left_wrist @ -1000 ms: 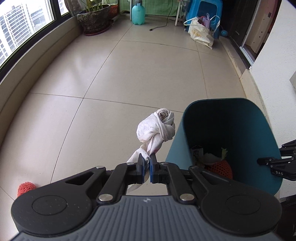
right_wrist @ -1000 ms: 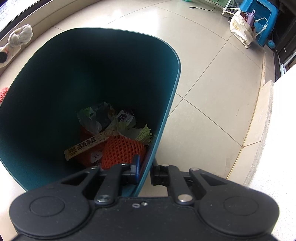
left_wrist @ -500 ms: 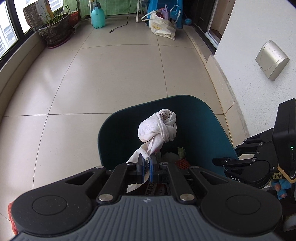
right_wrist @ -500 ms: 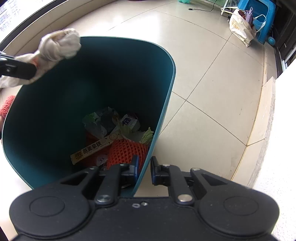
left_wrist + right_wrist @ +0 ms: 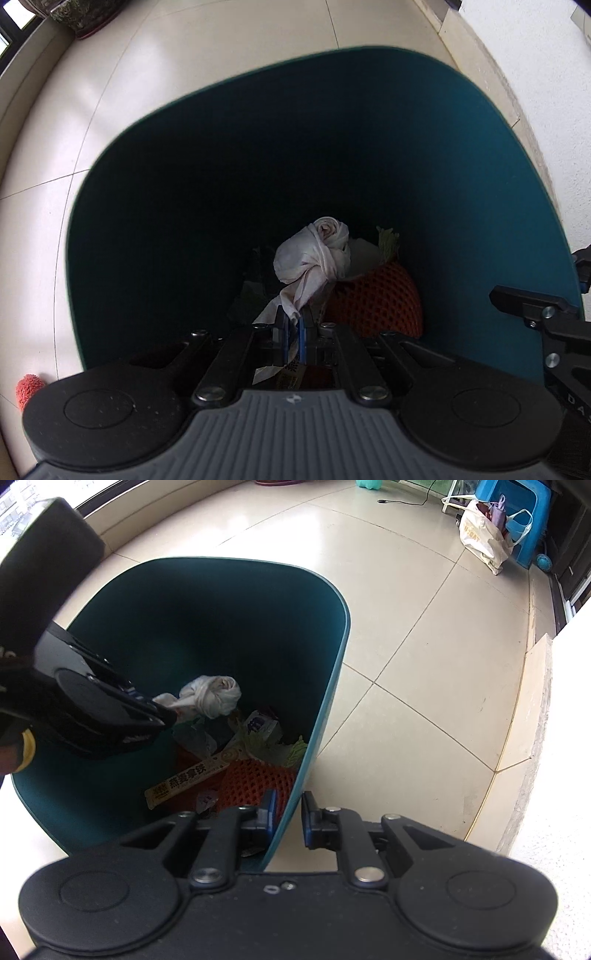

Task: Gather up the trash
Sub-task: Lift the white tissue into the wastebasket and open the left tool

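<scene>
Blue pads of the left gripper (image 5: 291, 325), low in the centre of the left wrist view, are clamped on the tail of a knotted white rag (image 5: 314, 258) — its knot hangs just beyond the fingertips, inside the mouth of the teal bin (image 5: 480, 155). In the right wrist view the same rag (image 5: 210, 694) sits mid-frame, above the rubbish already in the bin: an orange mesh net (image 5: 255, 782), a long yellowish wrapper (image 5: 188, 779) lying across it, crumpled clear plastic and some green scraps.

At the bottom of that view the right gripper (image 5: 286, 812) straddles the bin's near wall (image 5: 314, 738), one finger inside, one outside. The outer pad stands a little off the wall; whether the inner pad presses on it I cannot tell.

Beyond the bin lies pale tiled floor (image 5: 424, 635) — far off, upper right, a white shopping bag (image 5: 480, 539) leans against a blue stool (image 5: 517, 520). A small red object (image 5: 27, 387) lies on the floor at the left wrist view's lower left.
</scene>
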`<action>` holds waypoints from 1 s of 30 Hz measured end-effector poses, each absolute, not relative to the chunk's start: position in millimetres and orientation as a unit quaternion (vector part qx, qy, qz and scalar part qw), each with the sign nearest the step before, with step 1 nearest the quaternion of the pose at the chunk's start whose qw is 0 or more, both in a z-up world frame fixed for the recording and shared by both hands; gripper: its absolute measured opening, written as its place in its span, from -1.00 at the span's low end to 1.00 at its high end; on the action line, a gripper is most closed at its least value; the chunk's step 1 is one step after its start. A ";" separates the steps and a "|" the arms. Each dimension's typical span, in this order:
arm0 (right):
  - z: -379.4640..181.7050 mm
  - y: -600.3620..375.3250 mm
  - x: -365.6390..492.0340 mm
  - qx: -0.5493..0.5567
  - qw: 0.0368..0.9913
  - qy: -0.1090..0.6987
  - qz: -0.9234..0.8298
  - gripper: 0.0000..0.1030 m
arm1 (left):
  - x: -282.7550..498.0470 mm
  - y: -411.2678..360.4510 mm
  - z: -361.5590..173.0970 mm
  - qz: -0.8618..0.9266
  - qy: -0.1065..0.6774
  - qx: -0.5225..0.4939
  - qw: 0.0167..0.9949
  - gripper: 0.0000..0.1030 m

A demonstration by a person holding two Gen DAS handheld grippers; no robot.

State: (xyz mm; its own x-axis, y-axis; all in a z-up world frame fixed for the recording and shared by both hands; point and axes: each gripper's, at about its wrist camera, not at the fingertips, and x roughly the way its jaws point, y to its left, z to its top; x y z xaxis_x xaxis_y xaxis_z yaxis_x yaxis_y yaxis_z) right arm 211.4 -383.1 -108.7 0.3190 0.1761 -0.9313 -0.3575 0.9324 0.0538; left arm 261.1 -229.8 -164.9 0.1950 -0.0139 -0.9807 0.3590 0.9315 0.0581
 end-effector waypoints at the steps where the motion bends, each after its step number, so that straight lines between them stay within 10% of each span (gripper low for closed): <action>1: -108.5 -383.6 211.4 -0.080 0.808 0.559 0.166 -0.74 | 262.5 -231.6 -169.9 -0.120 0.628 0.142 0.756 -0.91; 13: -106.8 -389.3 212.6 -0.078 0.808 0.558 0.169 -0.73 | 264.2 -237.5 -188.2 -0.145 0.646 0.131 0.738 -0.87; 17: -109.8 -387.9 212.2 -0.079 0.808 0.559 0.168 -0.73 | 261.3 -231.7 -179.4 -0.162 0.640 0.106 0.744 -0.65; 23: -111.6 -384.8 212.0 -0.083 0.808 0.559 0.167 -0.73 | 249.4 -223.5 -157.0 -0.182 0.604 0.085 0.771 0.24; 30: -112.5 -377.6 211.3 -0.092 0.807 0.561 0.163 -0.73 | 231.6 -205.1 -116.0 -0.208 0.563 0.055 0.798 0.25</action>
State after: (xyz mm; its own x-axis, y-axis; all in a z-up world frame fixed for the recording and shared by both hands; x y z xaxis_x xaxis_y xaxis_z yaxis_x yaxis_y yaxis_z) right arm 211.3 -377.6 -112.5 0.3181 0.1592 -0.9346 -0.3661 0.9300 0.0338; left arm 231.6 -205.1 -116.0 0.2782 -0.2705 -0.9217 0.3942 0.9072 -0.1473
